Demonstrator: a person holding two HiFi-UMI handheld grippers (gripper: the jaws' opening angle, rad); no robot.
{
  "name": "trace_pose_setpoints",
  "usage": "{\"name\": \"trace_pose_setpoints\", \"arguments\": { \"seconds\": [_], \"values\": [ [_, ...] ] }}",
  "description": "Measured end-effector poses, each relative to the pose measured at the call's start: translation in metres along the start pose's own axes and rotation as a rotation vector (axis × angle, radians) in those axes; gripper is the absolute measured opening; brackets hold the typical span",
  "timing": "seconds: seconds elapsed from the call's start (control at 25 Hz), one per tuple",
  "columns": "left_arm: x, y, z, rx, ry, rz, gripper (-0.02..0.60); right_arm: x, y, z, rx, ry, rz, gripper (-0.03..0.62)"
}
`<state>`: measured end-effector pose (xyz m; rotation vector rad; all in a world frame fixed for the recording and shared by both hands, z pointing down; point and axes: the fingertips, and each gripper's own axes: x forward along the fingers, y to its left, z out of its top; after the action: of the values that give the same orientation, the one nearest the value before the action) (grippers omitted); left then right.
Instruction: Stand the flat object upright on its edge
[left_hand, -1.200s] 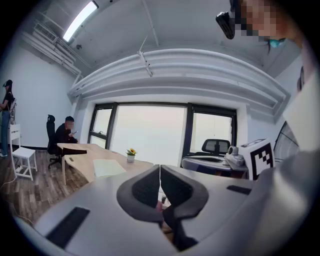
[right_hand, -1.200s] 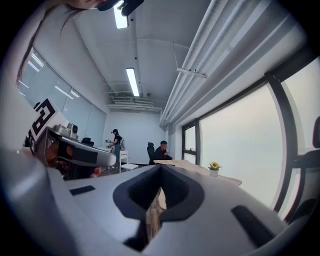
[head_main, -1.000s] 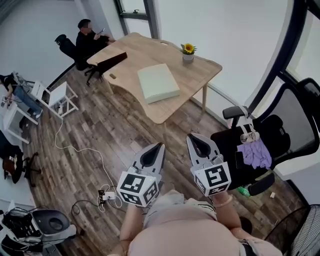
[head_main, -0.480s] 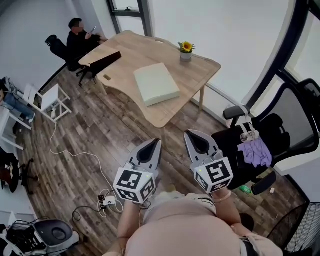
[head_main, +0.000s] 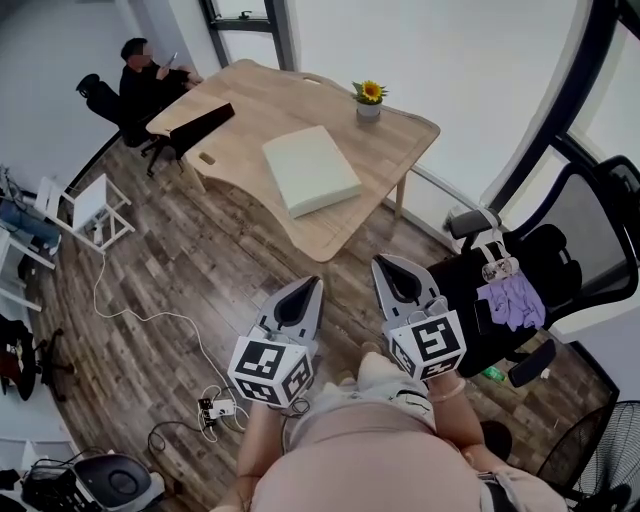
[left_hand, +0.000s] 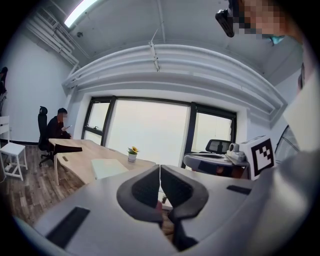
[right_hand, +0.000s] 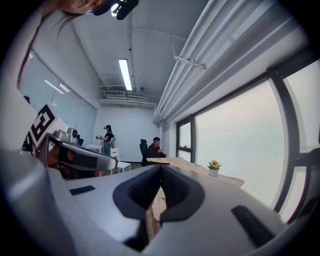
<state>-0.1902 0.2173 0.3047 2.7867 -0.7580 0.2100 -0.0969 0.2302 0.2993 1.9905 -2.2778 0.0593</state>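
L gripper (head_main: 308, 286) + R gripper (head_main: 386, 264): both clenched, jaws together, nothing btwn. Held side by side over wood floor (head_main: 200, 270), well short of table (head_main: 255, 100). Black chair (head_main: 525, 285) just R of R gripper. Flat pad (head_main: 311, 170), pale green, lies flat mid-table, untouched. Sunflower pot (head_main: 368, 100) beyond it. Seated person (head_main: 140, 75) at table's far-L end.

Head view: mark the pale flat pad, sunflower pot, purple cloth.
pale flat pad (head_main: 311, 170), head view, centre of top face.
sunflower pot (head_main: 368, 111), head view, pot wall under the bloom.
purple cloth (head_main: 512, 300), head view, its middle.
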Motion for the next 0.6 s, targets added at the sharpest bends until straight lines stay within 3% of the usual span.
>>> {"name": "trace_pose_setpoints", "arguments": {
  "seconds": [0.2,0.44,0.6],
  "values": [
    [0.012,0.009,0.001,-0.002,0.002,-0.015,0.012,0.015,-0.010,-0.003,-0.059,0.018,-0.041,0.000],
    [0.032,0.020,0.006,-0.005,0.004,-0.020,0.012,0.031,-0.028,-0.002,-0.002,0.000,-0.044,0.000],
    [0.049,0.030,0.008,-0.006,0.009,-0.014,0.012,0.046,-0.041,-0.003,-0.044,0.003,-0.052,0.000]
  ]
}}
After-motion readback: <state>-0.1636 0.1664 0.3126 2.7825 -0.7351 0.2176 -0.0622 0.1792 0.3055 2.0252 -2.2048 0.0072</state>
